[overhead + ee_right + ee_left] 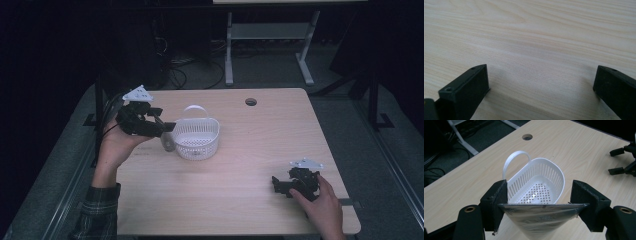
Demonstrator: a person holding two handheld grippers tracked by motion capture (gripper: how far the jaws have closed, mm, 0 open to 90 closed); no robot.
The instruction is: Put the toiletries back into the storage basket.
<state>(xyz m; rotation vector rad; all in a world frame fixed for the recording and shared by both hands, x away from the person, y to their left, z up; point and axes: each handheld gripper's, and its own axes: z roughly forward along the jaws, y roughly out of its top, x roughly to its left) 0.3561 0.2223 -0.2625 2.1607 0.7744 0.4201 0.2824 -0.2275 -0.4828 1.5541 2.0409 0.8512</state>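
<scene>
Left gripper [541, 202] clamps a clear wrapped packet [541, 220] at the white basket's [196, 136] nine o'clock, undeposited; right gripper [541, 82] gapes empty.

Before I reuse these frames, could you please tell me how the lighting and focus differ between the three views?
High view: dim and bluish, surroundings nearly black, the basket the brightest thing. Left gripper view: brighter, the table sharp, the clear packet between the fingers soft and slightly glossy. Right gripper view: evenly lit wood grain, fingers blurred, soft shadows beneath them.
</scene>
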